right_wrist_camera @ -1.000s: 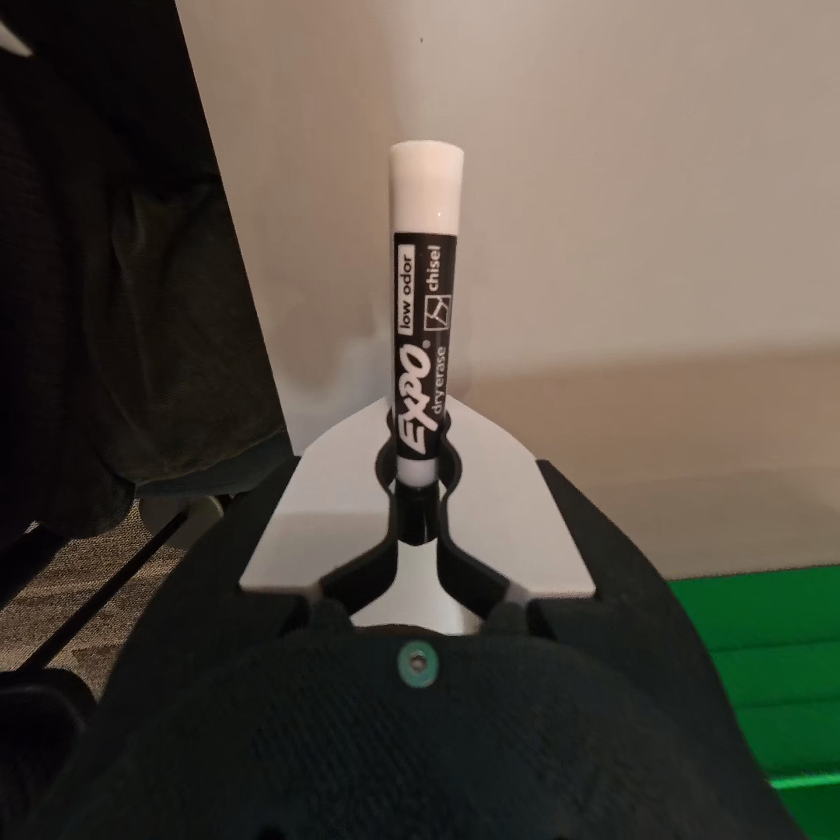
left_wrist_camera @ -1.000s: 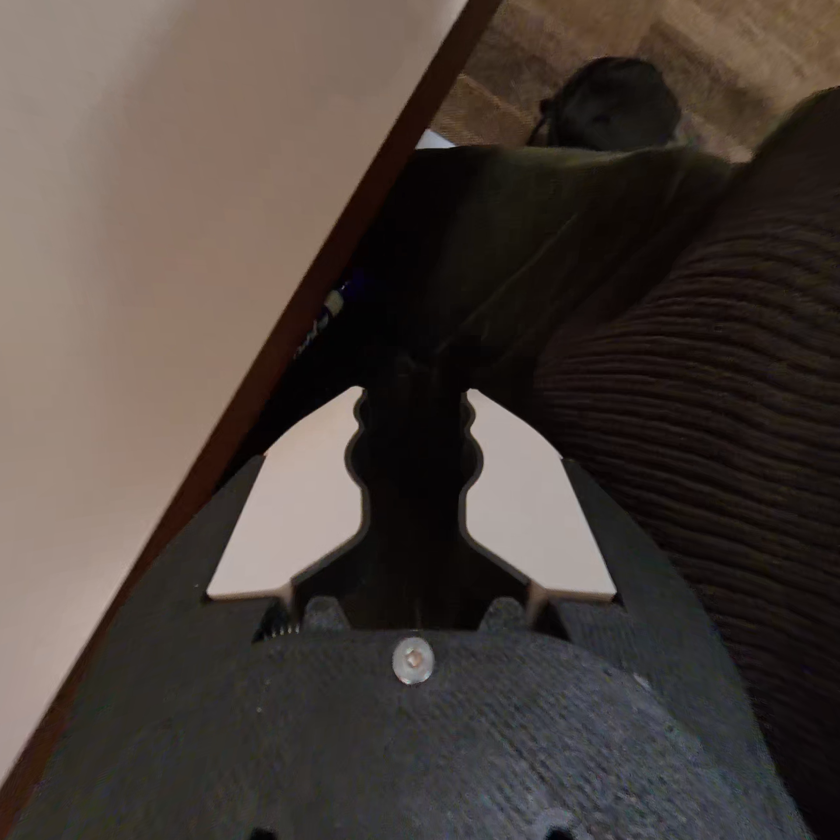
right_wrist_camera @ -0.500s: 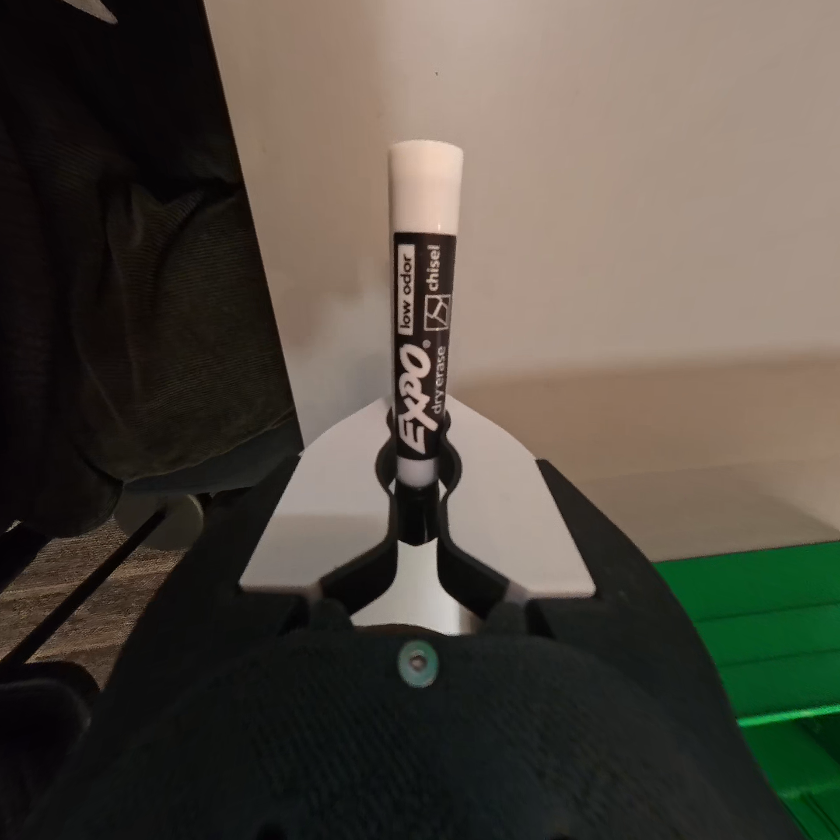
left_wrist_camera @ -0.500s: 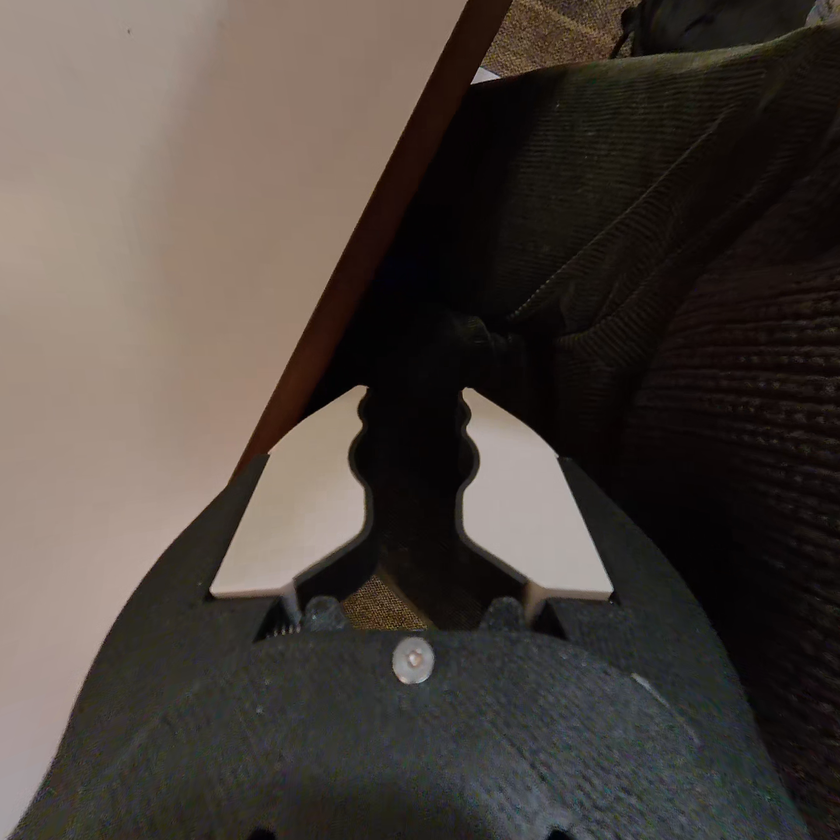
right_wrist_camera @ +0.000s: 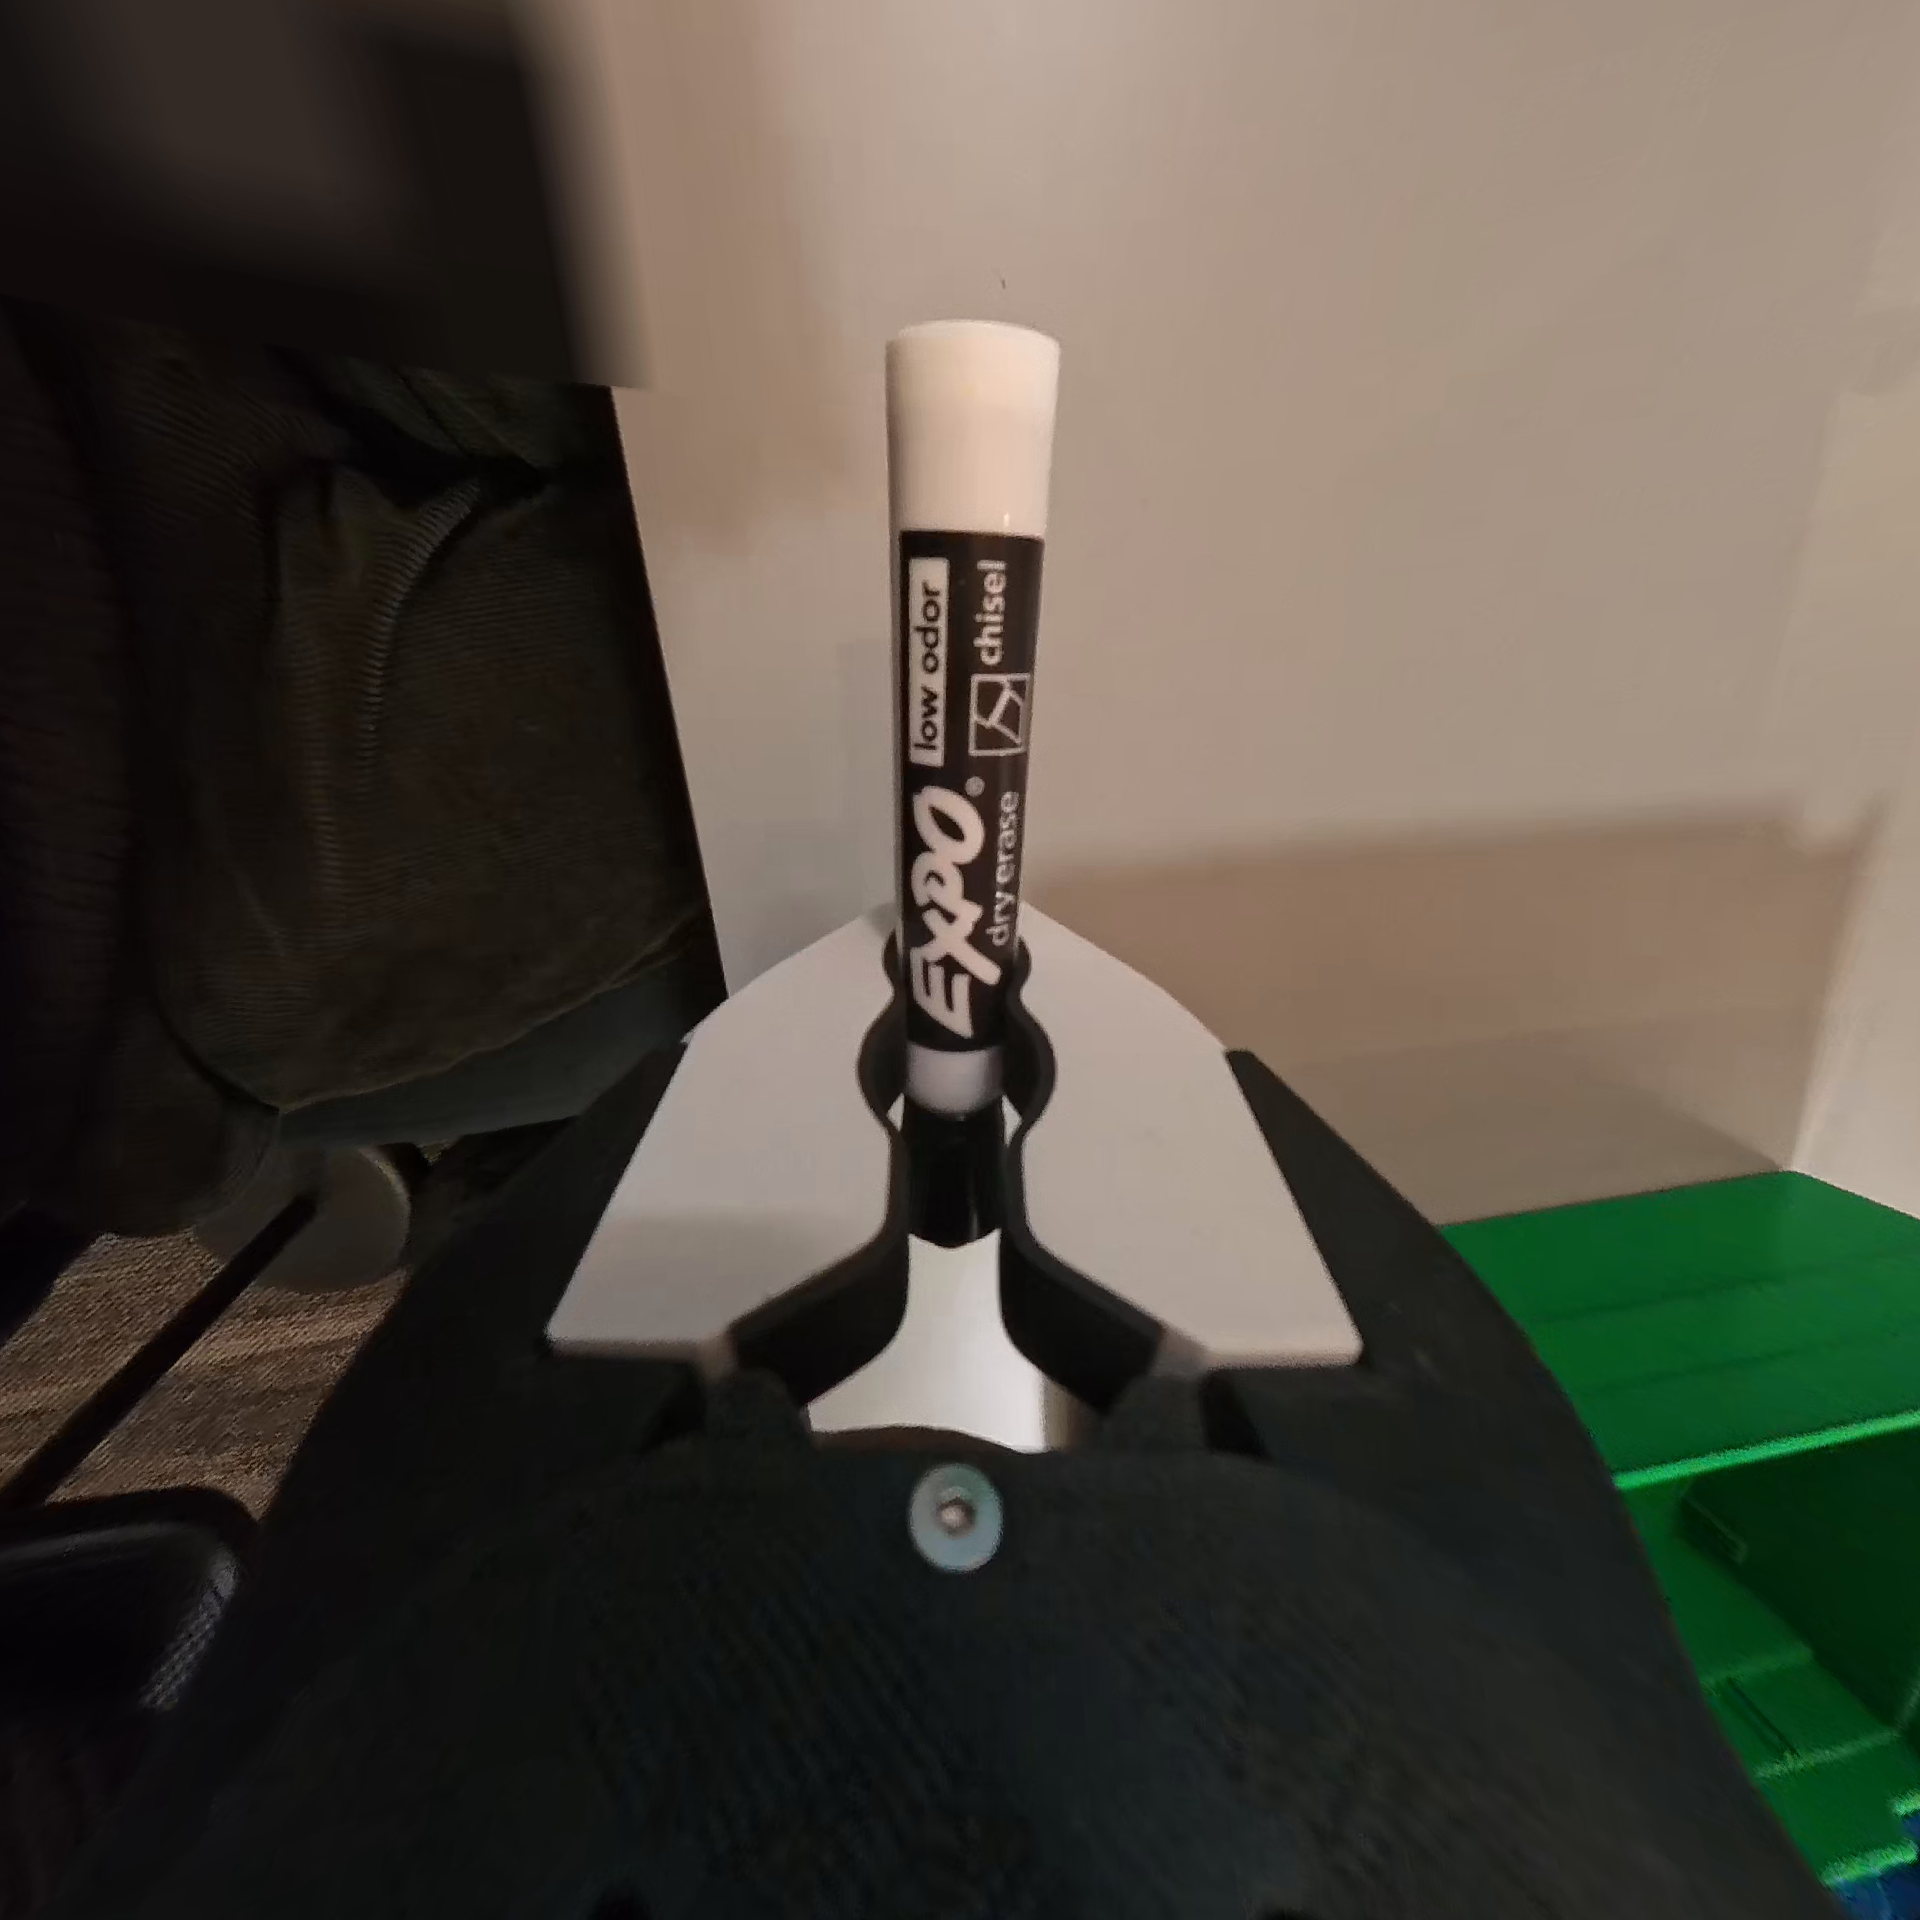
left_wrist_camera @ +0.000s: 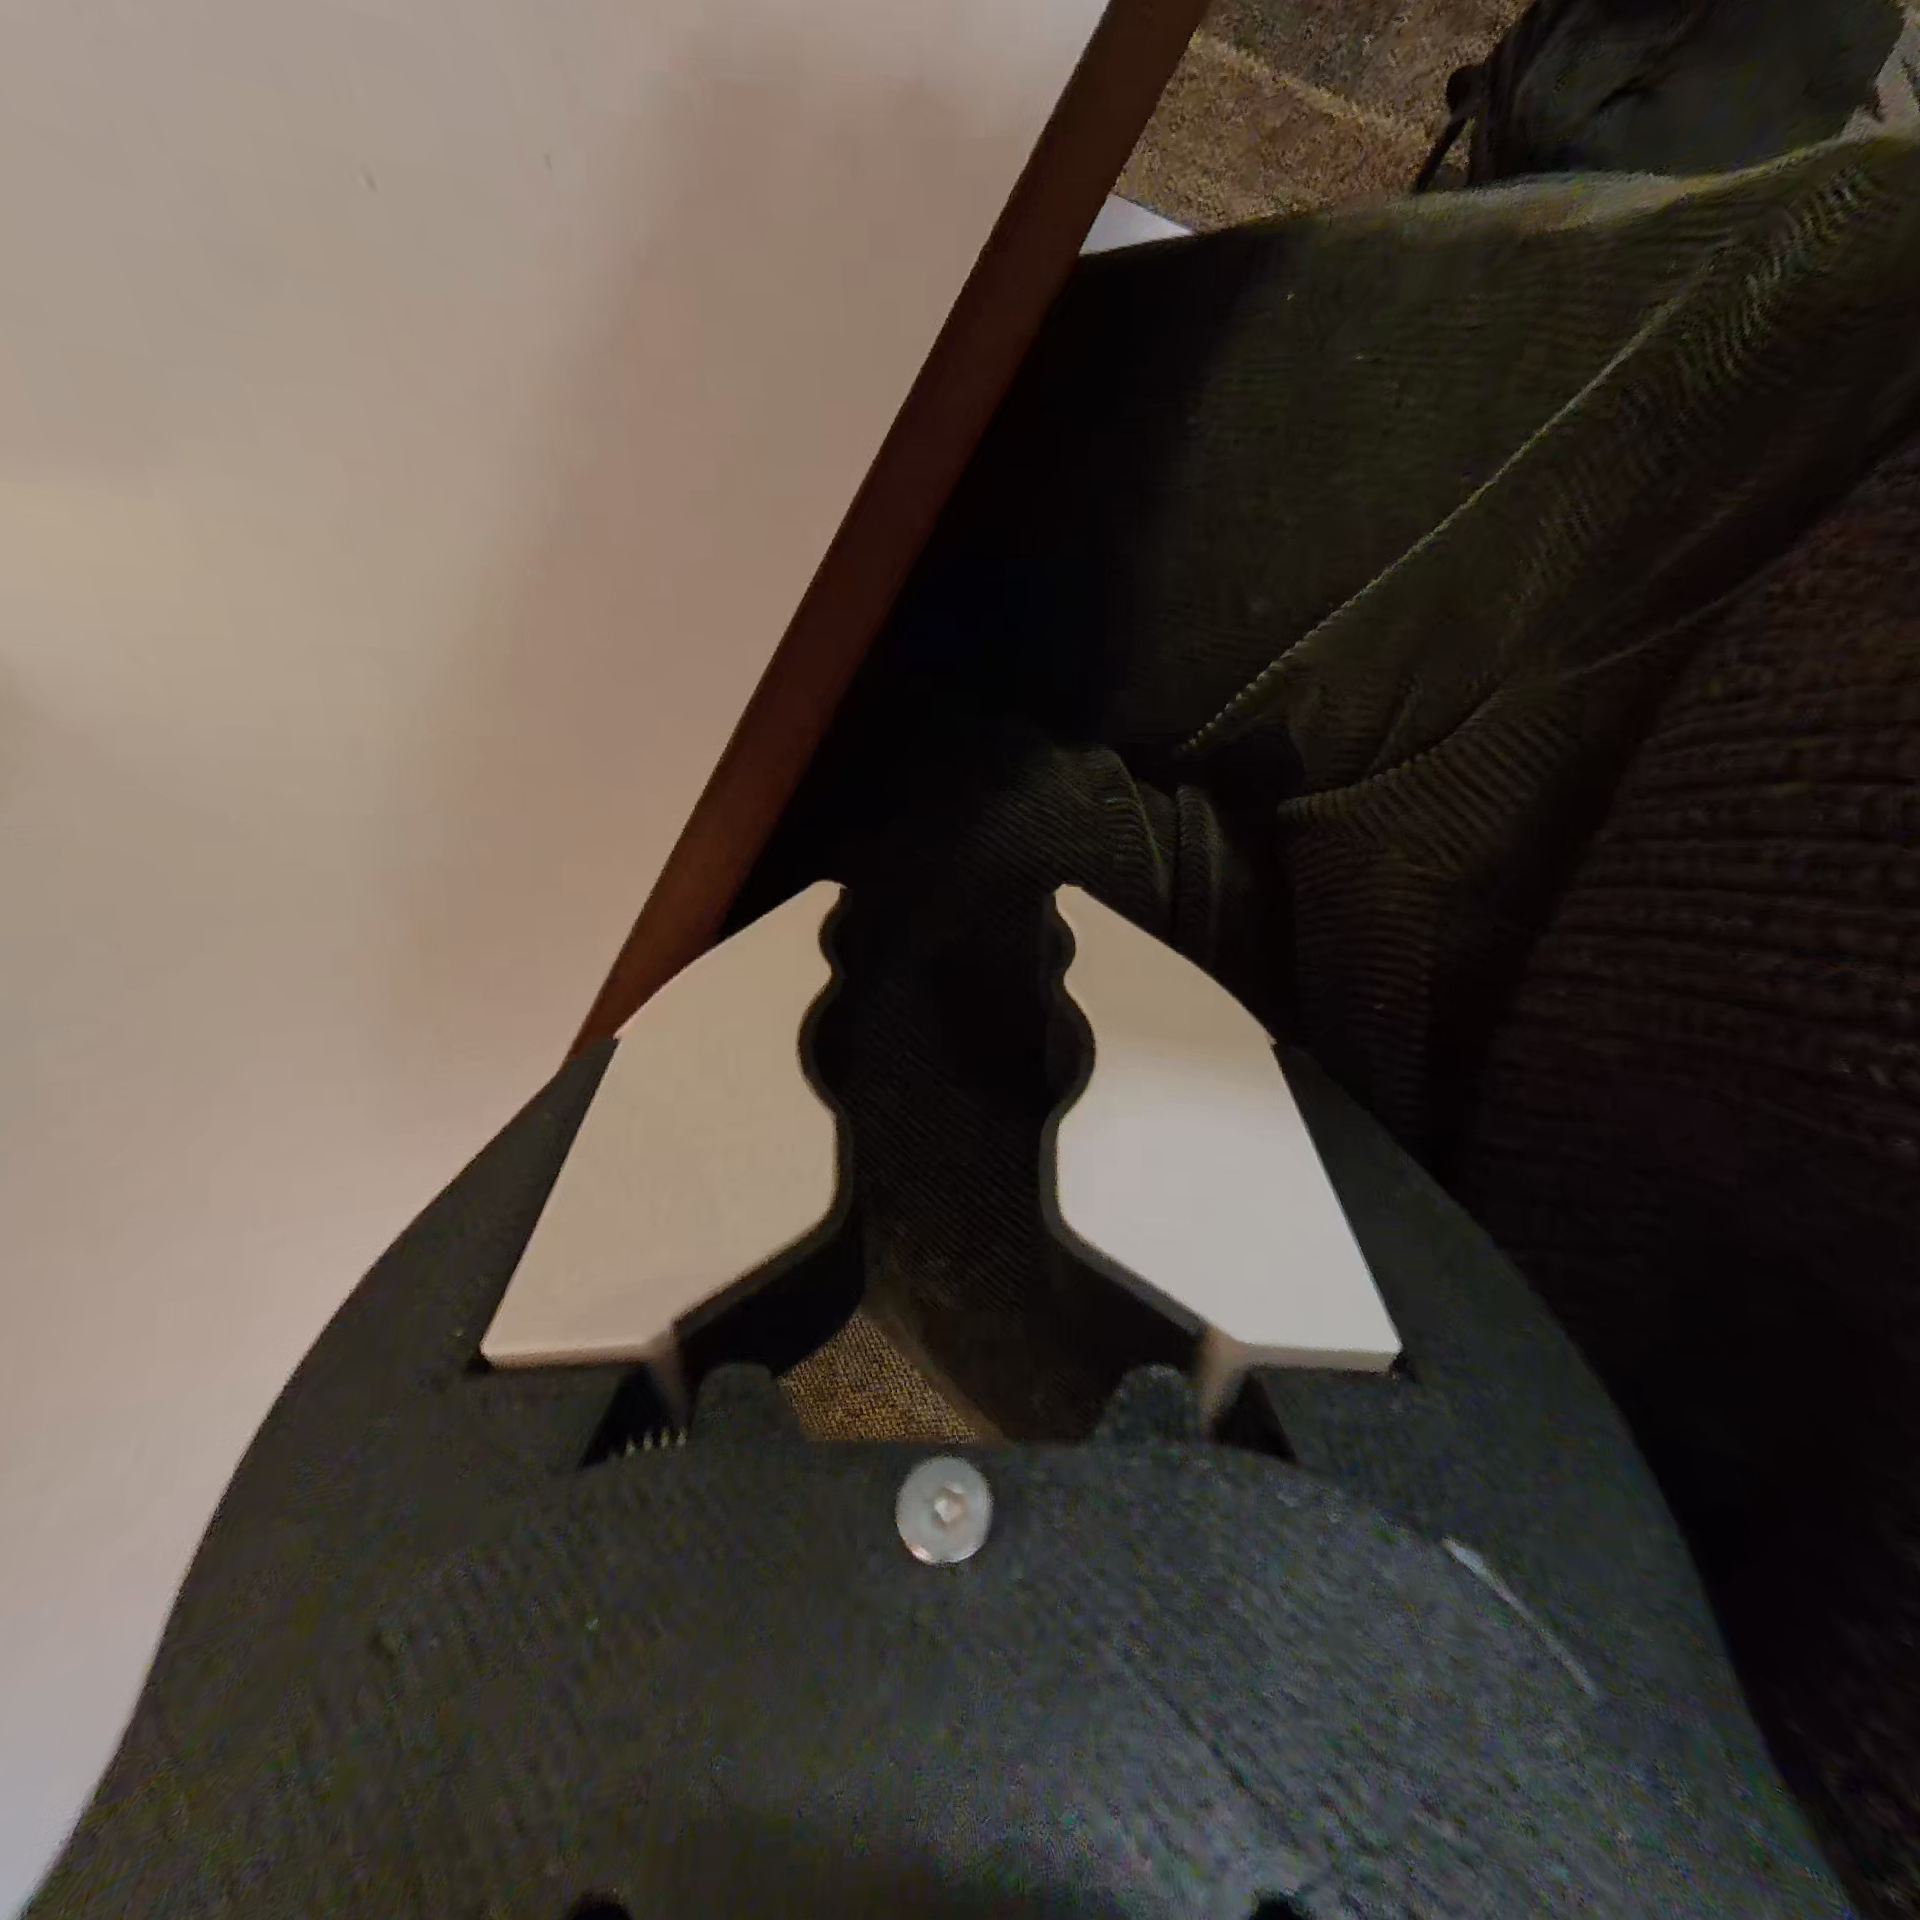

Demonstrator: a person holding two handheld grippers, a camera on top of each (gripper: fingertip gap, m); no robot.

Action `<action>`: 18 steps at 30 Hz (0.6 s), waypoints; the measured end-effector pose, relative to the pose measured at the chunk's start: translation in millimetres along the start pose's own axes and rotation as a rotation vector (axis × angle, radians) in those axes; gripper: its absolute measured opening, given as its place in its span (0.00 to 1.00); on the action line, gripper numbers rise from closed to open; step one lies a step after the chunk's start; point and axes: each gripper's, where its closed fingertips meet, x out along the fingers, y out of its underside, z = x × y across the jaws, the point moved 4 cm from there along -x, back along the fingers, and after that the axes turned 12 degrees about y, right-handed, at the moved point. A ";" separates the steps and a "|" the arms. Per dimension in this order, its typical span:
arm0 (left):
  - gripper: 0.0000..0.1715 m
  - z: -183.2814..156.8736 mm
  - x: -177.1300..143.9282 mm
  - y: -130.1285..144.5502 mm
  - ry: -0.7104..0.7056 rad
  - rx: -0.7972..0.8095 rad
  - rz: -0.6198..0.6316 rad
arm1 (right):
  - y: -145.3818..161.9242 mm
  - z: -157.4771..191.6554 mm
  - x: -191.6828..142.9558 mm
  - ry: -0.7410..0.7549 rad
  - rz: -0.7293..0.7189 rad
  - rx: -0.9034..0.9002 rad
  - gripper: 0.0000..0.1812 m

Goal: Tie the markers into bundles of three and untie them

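Note:
My right gripper (right_wrist_camera: 958, 945) is shut on a whiteboard marker (right_wrist_camera: 971, 623) with a white barrel and a black label. The marker points forward along the fingers, its white end away from me and its dark end back between the jaws. It is held above the white table top (right_wrist_camera: 1403, 468). My left gripper (left_wrist_camera: 945, 904) is open and empty, its jaws a small gap apart. It hangs just off the table's brown edge (left_wrist_camera: 883, 520), over a person's dark green trousers (left_wrist_camera: 1403, 468).
A green plastic bin (right_wrist_camera: 1714, 1351) stands at the lower right of the right wrist view. A dark ribbed knit garment (left_wrist_camera: 1714, 1039) fills the right of the left wrist view. Grey-brown carpet (left_wrist_camera: 1278, 114) and a black object (left_wrist_camera: 1662, 73) lie beyond. The trousers (right_wrist_camera: 364, 779) also border the table. The tips of one gripper are about 20 cm away from the tips of the other.
The left gripper has moved nearer the trousers, staying open. The right gripper, still holding the marker, has shifted so that more of the green bin shows.

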 end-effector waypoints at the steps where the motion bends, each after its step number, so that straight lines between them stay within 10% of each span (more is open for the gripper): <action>1: 0.21 -0.6 -0.1 -1.6 -0.004 -0.003 -0.007 | -0.4 0.0 -2.4 0.007 -0.004 -0.003 0.08; 18: 0.21 0.6 14.4 -15.6 0.045 -0.019 -0.029 | 7.4 -7.8 -2.8 -0.004 -0.046 0.006 0.08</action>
